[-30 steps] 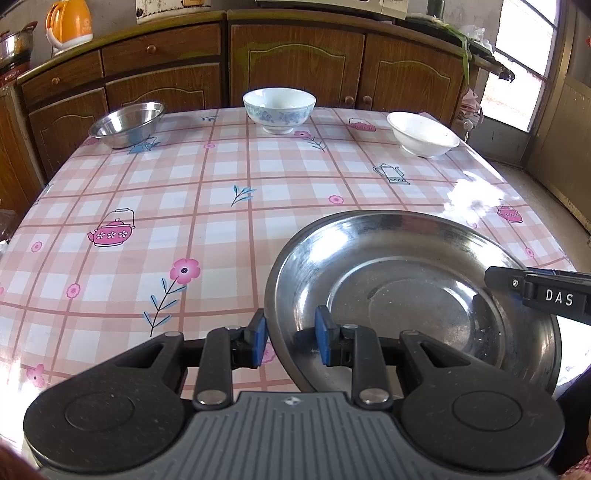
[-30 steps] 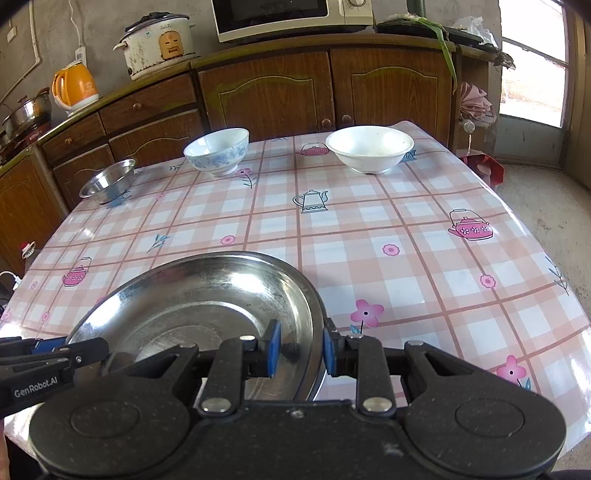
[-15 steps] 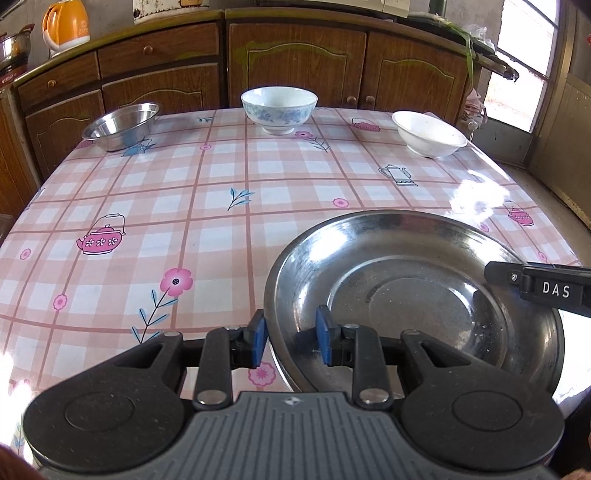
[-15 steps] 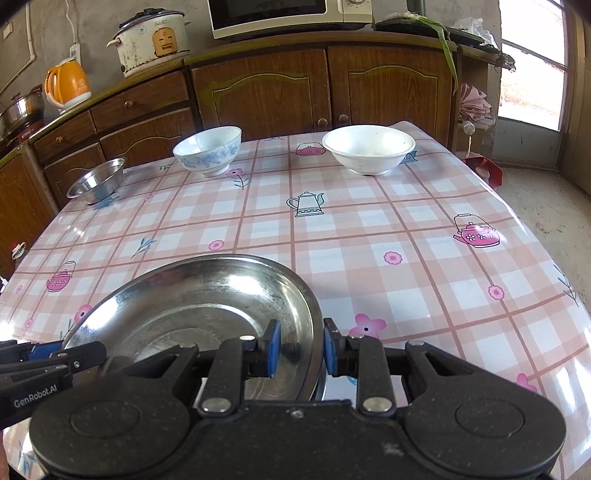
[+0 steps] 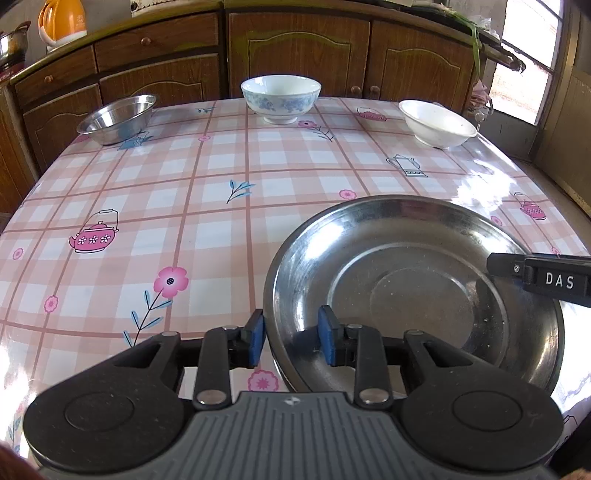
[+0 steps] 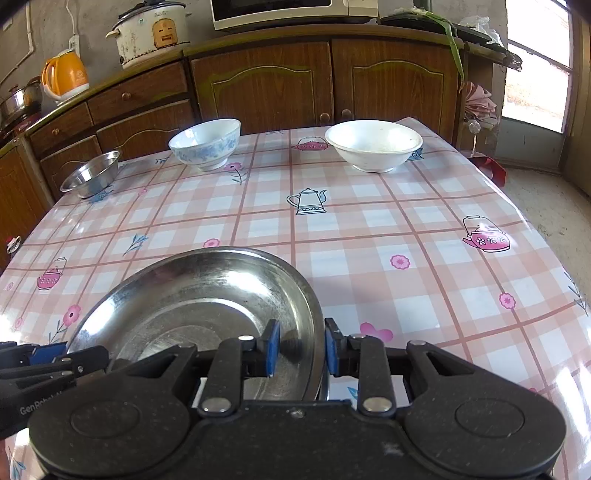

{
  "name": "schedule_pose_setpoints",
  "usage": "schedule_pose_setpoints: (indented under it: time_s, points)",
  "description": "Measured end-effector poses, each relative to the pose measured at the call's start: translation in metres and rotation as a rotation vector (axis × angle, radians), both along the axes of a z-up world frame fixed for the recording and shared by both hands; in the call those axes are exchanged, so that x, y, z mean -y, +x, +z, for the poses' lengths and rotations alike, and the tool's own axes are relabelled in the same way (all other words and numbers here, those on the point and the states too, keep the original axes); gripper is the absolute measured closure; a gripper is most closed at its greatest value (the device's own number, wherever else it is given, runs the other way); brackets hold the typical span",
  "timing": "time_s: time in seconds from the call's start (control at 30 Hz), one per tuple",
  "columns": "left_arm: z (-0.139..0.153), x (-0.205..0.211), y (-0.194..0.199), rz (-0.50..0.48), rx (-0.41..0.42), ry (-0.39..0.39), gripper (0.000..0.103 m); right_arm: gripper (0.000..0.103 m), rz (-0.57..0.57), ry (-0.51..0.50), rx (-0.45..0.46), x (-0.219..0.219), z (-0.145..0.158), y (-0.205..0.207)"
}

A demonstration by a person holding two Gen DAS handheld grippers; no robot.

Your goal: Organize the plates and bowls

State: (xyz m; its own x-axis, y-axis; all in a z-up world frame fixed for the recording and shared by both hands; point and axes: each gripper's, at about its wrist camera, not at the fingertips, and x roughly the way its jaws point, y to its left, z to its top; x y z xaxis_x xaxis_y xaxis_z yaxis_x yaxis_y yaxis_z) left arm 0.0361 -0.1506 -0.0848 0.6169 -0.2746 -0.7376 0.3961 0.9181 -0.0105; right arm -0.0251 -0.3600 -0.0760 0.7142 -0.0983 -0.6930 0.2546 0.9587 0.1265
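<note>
A large steel plate is held over the near part of the checked table. My left gripper is shut on the plate's left rim. My right gripper is shut on its right rim, and shows in the left wrist view as a black finger marked DAS. At the far edge stand a small steel bowl, a blue-patterned bowl and a white bowl.
Wooden cabinets run behind the table. On the counter are an orange kettle, a rice cooker and a microwave. A doorway opens at the right.
Both grippers have carried the plate forward over the table toward the bowls, which now look closer and larger. The grip on both rims is unchanged.
</note>
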Motion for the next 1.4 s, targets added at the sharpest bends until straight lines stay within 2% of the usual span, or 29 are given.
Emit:
schedule_pose_setpoints:
  time_s: [0.57, 0.63, 0.73, 0.77, 0.87, 1.07, 1.33, 1.4]
  points:
    - [-0.002, -0.001, 0.000, -0.003, -0.007, -0.013, 0.070, 0.064, 0.008, -0.005, 0.012, -0.002, 0.005, -0.004]
    - [0.001, -0.002, -0.002, -0.002, 0.002, -0.023, 0.069, 0.060, 0.003, -0.006, 0.020, -0.001, 0.009, -0.007]
    - [0.009, -0.005, -0.005, -0.006, 0.022, -0.044, 0.063, 0.042, -0.006, -0.004, 0.039, 0.001, 0.014, -0.014]
    - [0.011, -0.005, -0.006, -0.007, 0.028, -0.048, 0.060, 0.033, -0.010, -0.001, 0.047, 0.002, 0.016, -0.016]
    - [0.015, -0.004, -0.008, -0.005, 0.036, -0.052, 0.049, 0.023, -0.010, 0.006, 0.063, 0.004, 0.020, -0.022]
    - [0.020, -0.007, -0.013, 0.009, 0.046, -0.045, 0.030, 0.023, -0.007, -0.024, 0.029, -0.003, 0.021, -0.025]
    - [0.029, -0.009, -0.020, 0.026, 0.094, -0.019, 0.011, 0.022, -0.005, -0.152, 0.019, -0.023, 0.020, -0.030]
    - [0.030, -0.009, -0.022, 0.032, 0.102, -0.014, 0.008, 0.022, -0.011, -0.167, -0.010, -0.027, 0.016, -0.032]
